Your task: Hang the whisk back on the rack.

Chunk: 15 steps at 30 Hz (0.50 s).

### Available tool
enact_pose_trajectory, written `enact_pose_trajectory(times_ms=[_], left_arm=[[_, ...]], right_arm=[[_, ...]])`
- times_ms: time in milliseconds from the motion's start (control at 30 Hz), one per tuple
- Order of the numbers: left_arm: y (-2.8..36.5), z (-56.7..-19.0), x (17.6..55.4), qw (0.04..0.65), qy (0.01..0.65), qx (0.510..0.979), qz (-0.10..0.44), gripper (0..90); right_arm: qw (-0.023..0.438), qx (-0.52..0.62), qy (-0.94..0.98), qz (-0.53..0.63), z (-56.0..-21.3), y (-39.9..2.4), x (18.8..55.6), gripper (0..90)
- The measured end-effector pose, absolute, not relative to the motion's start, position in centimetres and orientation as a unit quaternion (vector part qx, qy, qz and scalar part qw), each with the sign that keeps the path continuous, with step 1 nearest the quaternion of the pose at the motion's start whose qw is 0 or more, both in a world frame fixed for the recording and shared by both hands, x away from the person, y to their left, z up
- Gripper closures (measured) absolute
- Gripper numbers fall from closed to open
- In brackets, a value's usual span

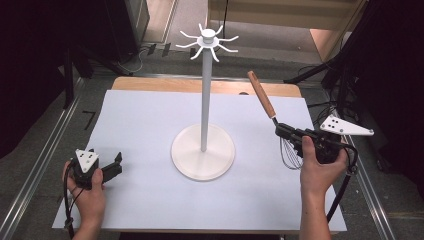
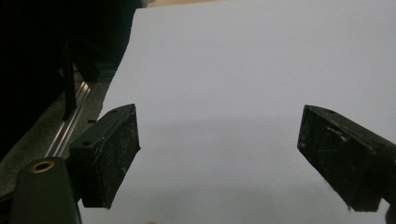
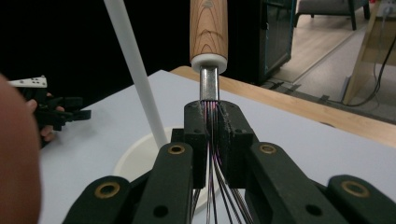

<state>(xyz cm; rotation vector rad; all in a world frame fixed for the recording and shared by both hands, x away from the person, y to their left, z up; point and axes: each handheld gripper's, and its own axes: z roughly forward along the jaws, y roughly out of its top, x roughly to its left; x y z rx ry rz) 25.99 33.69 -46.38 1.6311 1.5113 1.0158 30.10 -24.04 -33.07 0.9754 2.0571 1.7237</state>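
A whisk with a wooden handle (image 1: 262, 94) and thin wire loops (image 1: 288, 153) hangs above the right side of the table, handle tilted up and to the back left. My right gripper (image 1: 283, 131) is shut on the whisk's wire neck just below the metal collar (image 3: 209, 84); its two pads (image 3: 194, 135) press the wires together. A white hook stand (image 1: 204, 105) with a round base (image 1: 203, 152) and several hooks on top rises mid-table, left of the whisk. My left gripper (image 1: 119, 161) rests low at the front left, jaws wide open over bare white sheet (image 2: 233, 84).
A white sheet (image 1: 150, 200) covers the wooden table (image 1: 165, 85). Metal rails run along both sides. Dark stands and cables crowd the floor at the left and right edges. The stand's pole (image 3: 135, 70) is close to the left of the whisk in the right gripper view.
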Motion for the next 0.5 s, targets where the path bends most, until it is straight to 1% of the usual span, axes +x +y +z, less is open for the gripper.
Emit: enact_pose_trajectory(times_ms=[200,333,500], left_arm=[[33.7,-46.4,26.0,0.341,0.581,0.628,0.390,13.5],[33.7,-46.4,26.0,0.341,0.581,0.628,0.390,13.5],[33.7,-46.4,26.0,0.342,0.580,0.627,0.391,13.5]], right_arm=[[0.148,0.326,0.708,0.609,-32.2,-23.5,29.7,84.3],[0.169,0.321,0.702,0.613,-31.1,-23.1,29.0,84.3],[0.175,0.313,0.689,0.630,-30.1,-22.9,28.3,84.3]])
